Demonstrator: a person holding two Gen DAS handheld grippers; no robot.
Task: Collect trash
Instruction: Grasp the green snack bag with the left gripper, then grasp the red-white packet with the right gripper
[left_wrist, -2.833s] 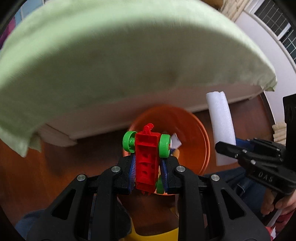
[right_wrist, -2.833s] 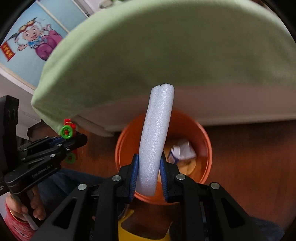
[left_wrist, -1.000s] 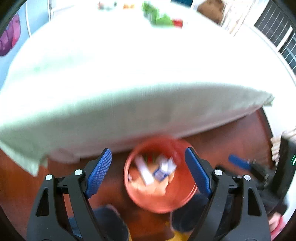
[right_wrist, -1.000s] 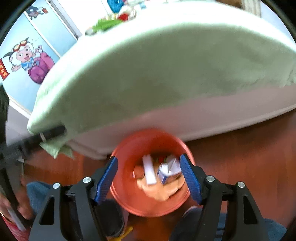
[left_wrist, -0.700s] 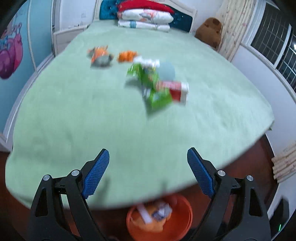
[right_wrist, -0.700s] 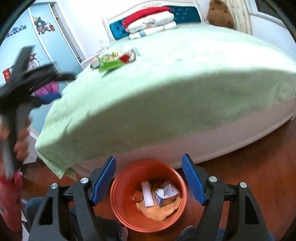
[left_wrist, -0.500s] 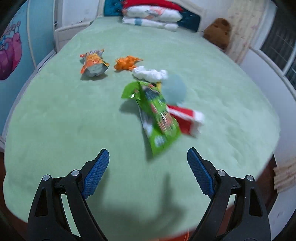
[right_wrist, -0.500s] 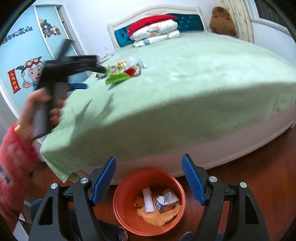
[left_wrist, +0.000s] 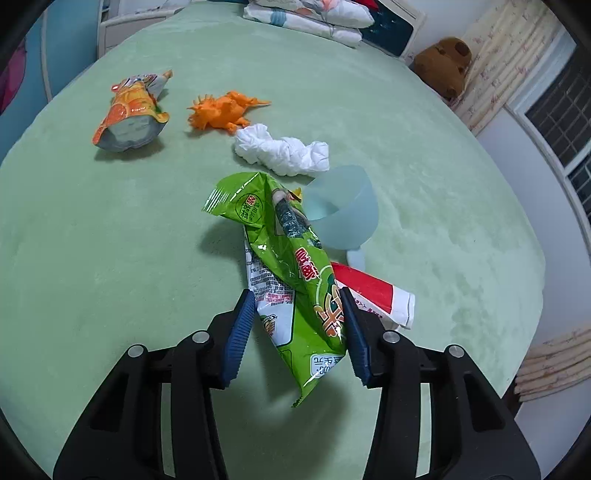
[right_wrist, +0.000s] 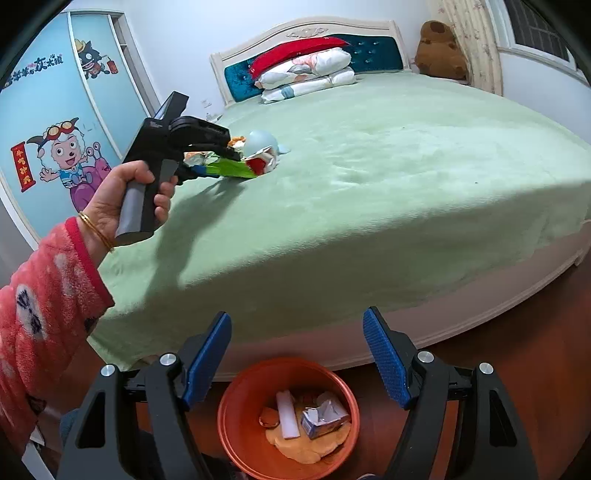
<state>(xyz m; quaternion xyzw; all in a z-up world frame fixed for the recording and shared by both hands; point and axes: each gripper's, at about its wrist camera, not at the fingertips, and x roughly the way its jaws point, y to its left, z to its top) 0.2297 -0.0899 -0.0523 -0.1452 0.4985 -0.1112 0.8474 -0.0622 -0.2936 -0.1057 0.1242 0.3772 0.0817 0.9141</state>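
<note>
My left gripper (left_wrist: 297, 332) is over the green bed with its jaws around a green snack wrapper (left_wrist: 291, 266), partly closed on it; whether they grip it I cannot tell. A red and white carton (left_wrist: 376, 295) lies just right of the wrapper. My right gripper (right_wrist: 297, 358) is open and empty above the orange bin (right_wrist: 236, 417) on the floor by the bed. The bin holds a white foam piece (right_wrist: 287, 413), a crushed carton (right_wrist: 325, 417) and other scraps. In the right wrist view the left gripper (right_wrist: 207, 162) sits at the trash pile.
On the bed (left_wrist: 92, 240) lie an orange snack bag (left_wrist: 129, 114), an orange toy dinosaur (left_wrist: 221, 110), a crumpled white tissue (left_wrist: 284, 153) and a pale blue scoop (left_wrist: 343, 214). Pillows (right_wrist: 306, 74) and a brown plush toy (right_wrist: 439, 51) sit at the headboard.
Both grippers dropped their items into the bin and opened. The left gripper rose over the bed and moved onto the green wrapper, its jaws narrowing around it. The right gripper stays above the bin.
</note>
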